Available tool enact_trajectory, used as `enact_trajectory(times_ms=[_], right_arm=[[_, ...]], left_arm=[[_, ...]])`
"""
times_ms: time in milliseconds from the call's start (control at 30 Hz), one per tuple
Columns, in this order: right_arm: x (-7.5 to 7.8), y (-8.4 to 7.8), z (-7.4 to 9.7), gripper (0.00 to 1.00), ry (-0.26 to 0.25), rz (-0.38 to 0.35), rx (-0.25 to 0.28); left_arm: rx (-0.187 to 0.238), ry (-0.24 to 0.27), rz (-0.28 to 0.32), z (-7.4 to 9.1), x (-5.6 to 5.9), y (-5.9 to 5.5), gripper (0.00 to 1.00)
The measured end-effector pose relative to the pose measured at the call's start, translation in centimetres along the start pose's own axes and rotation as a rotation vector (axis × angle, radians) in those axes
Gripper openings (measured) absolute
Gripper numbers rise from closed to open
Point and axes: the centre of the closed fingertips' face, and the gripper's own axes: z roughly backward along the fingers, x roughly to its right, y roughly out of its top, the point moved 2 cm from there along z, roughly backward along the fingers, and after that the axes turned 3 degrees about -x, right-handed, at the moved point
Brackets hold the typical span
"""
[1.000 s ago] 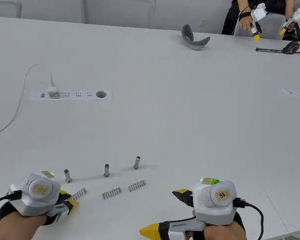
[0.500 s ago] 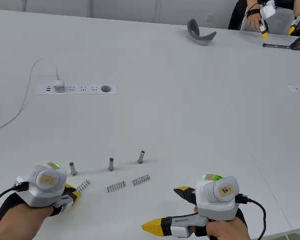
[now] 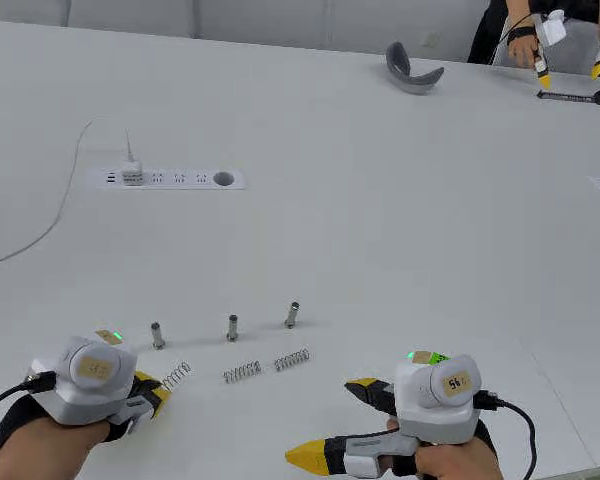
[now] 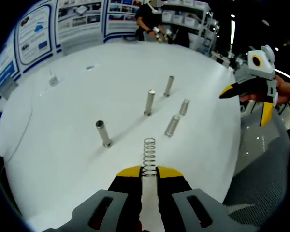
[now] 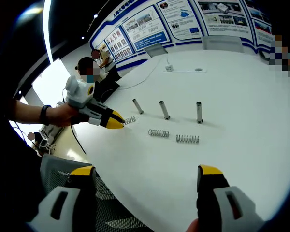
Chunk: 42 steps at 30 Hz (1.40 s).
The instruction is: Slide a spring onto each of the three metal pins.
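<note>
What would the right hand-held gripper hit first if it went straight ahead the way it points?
Probably the middle spring lying on the table, then the middle pin standing behind it. The open right hand-held gripper aims about there, though the fisheye view leaves the line uncertain.

My head camera looks forward and down over the table (image 3: 380, 230); my left gripper camera sits low, close along the row of pins (image 4: 149, 102), my right farther back, broadside; all three share the pins.
</note>
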Motion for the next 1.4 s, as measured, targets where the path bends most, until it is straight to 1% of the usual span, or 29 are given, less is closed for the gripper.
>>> enact_trajectory(times_ms=[100,200,267,300,400,600,667,700,833,900,1133,1267,1400], right_arm=[[-0.1,0.0,0.0,0.86,0.003,-0.001,0.001],[-0.1,0.1,0.0,0.85,0.008,-0.007,0.010],[-0.1,0.2,0.0,0.85,0.010,-0.012,0.014],[-0.1,0.2,0.0,0.84,0.011,-0.013,0.015],[-0.1,0.2,-0.1,0.83,0.012,-0.016,0.015],[-0.2,0.4,0.0,0.82,0.022,-0.035,0.032],[-0.2,0.5,0.0,0.81,0.023,-0.040,0.035],[-0.3,0.5,0.0,0.81,0.026,-0.045,0.039],[-0.5,0.9,0.1,0.78,0.046,-0.062,0.066],[-0.6,1.0,0.1,0.76,0.054,-0.066,0.073],[-0.7,1.4,0.1,0.76,0.066,-0.100,0.094],[-1.0,1.6,0.1,0.73,0.080,-0.107,0.104],[-1.6,2.0,0.2,0.69,0.123,-0.146,0.138]], left_arm=[[0.002,-0.004,-0.013,0.3,0.3,-0.1,0.11],[0.010,-0.013,-0.024,0.9,0.9,0.2,0.11],[0.012,-0.020,-0.035,0.9,1.1,0.2,0.11],[0.012,-0.033,-0.046,1.1,1.5,0.3,0.11],[0.018,-0.044,-0.039,1.4,1.8,0.5,0.11],[0.027,-0.065,-0.074,2.0,3.0,1.0,0.11],[0.032,-0.074,-0.080,2.2,3.6,1.3,0.11],[0.034,-0.084,-0.090,2.3,4.0,1.4,0.11],[0.034,-0.103,-0.122,2.5,5.2,1.6,0.11],[0.038,-0.112,-0.131,2.6,5.7,1.9,0.11],[0.057,-0.146,-0.165,2.7,7.6,3.2,0.11],[0.058,-0.165,-0.191,2.6,8.7,3.4,0.11],[0.061,-0.187,-0.207,2.5,10.0,3.7,0.11]])
